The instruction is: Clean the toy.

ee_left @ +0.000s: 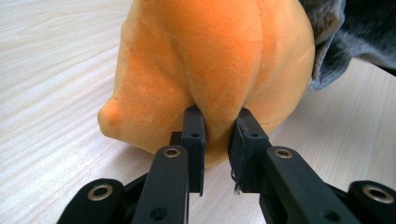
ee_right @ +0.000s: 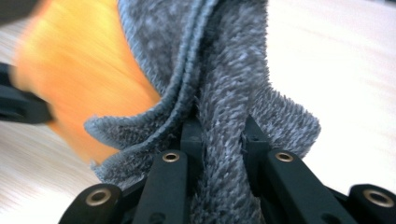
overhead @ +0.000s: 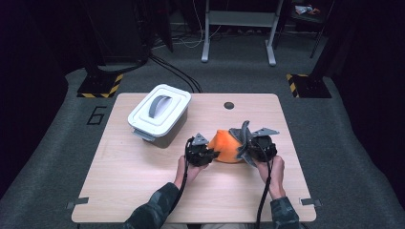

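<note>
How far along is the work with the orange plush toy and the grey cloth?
Done: both grips are made. The left gripper pinches a fold of the orange plush toy, and the right gripper is shut on the grey cloth. In hand: the cloth lies against the toy. Left: the white lidded box sits closed and untouched.

**Around the worktop: a lidded box and studio clutter**

A light wooden worktop (overhead: 143, 191) with rounded corners stands on grey carpet (overhead: 334, 157). On its far left part sits a white lidded box (overhead: 159, 114), turned at an angle to the edges, with a grey arched handle (overhead: 159, 105) on the lid and a grey latch at its near end. A small dark round hole (overhead: 229, 105) lies near the far edge. 2 grey brackets stick out at the near corners. On the carpet left of the worktop is a painted 6 (overhead: 97, 115). Beyond stand 2 black bases with yellow-black hazard stripes (overhead: 101, 86), black cables (overhead: 176, 71) and a white frame (overhead: 239, 28).
</note>
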`<state>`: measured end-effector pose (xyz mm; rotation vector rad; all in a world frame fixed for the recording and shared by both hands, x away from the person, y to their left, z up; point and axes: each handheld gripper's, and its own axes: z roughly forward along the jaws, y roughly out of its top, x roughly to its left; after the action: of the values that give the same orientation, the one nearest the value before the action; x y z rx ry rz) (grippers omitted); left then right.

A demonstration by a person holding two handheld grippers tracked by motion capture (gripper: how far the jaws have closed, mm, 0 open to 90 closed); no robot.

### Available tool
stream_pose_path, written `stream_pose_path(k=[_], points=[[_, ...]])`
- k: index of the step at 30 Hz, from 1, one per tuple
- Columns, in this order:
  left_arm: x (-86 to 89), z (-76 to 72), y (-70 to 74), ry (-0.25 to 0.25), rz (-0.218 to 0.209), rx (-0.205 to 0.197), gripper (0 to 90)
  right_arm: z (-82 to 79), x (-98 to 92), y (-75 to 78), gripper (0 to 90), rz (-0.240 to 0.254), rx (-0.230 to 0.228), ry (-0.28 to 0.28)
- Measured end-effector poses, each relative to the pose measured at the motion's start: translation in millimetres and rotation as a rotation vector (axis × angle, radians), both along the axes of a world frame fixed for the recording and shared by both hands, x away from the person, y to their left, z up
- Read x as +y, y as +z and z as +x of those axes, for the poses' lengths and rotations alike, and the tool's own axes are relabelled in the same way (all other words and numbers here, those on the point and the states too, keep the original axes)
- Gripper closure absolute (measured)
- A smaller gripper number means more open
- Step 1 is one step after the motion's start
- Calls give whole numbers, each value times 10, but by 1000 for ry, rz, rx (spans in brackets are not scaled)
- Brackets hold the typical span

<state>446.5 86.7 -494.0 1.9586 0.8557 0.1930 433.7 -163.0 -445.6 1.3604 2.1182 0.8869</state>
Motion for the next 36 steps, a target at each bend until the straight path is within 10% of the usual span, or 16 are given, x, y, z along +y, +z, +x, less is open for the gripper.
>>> stream_pose_path(k=[11, 18, 24, 29, 36], points=[[23, 17, -10, 0, -13, 16, 771, 135, -188, -446, 764, 37, 129, -43], [48, 24, -5, -4, -18, 22, 771, 30, -273, -126, 763, 49, 53, -65], [50, 31, -9, -7, -21, 19, 767, -110, -39, 261, 762, 57, -49, 68], [79, 35, 3, -16, -35, 12, 667, -6, 218, 133, 763, -22, -18, 68], [89, -19, -21, -12, -9, -52, 434, 59, 131, 101, 763, 26, -16, 51]])
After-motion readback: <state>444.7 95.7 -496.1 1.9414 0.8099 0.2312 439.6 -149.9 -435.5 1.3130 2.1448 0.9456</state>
